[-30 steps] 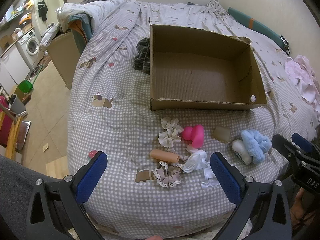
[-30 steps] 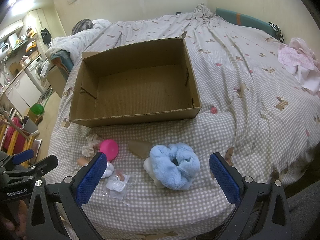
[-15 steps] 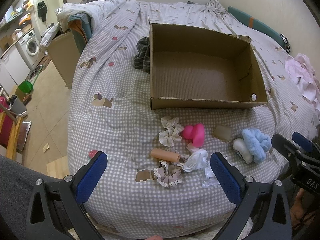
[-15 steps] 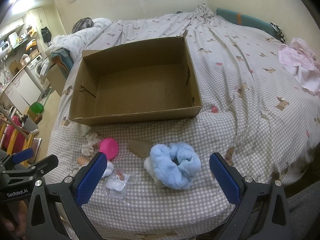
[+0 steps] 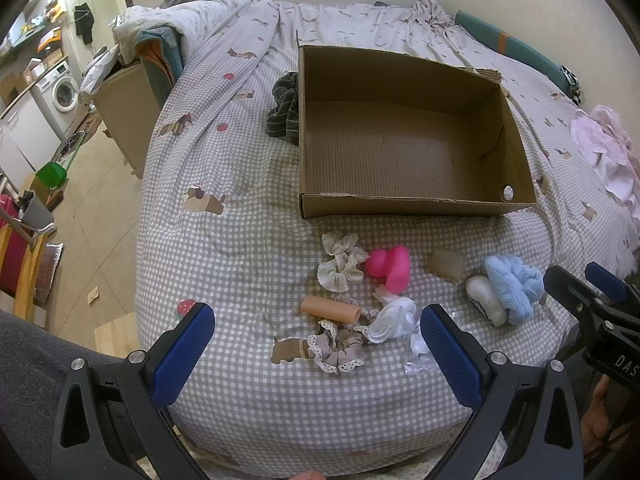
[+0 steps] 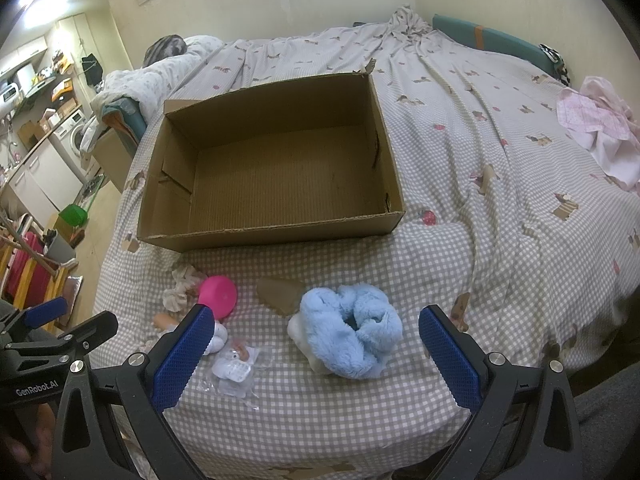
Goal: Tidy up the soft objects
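Note:
An empty cardboard box (image 5: 404, 208) (image 6: 280, 232) lies open on the checked bed cover. In front of it sit small soft items: a fluffy blue scrunchie (image 5: 510, 288) (image 6: 352, 330), a pink squishy toy (image 5: 390, 268) (image 6: 218, 294), cream lace scrunchies (image 5: 340, 262), a peach tube (image 5: 330, 309), a beige lace scrunchie (image 5: 338, 346), a white scrunchie (image 5: 392, 320) and a tan piece (image 5: 446, 264) (image 6: 280, 294). My left gripper (image 5: 318, 356) is open above the beige scrunchie, holding nothing. My right gripper (image 6: 312, 356) is open around the blue scrunchie's near side, not touching it.
A clear plastic packet (image 6: 234, 368) lies near the bed's front edge. Dark striped cloth (image 5: 286, 110) rests against the box's left wall. Pink clothing (image 6: 600, 128) lies at the far right. The bed edge drops to the floor (image 5: 80, 216) on the left, with a washing machine (image 5: 64, 88) beyond.
Both views have shifted very slightly; the items and the box lie where they were. Both grippers have stayed open.

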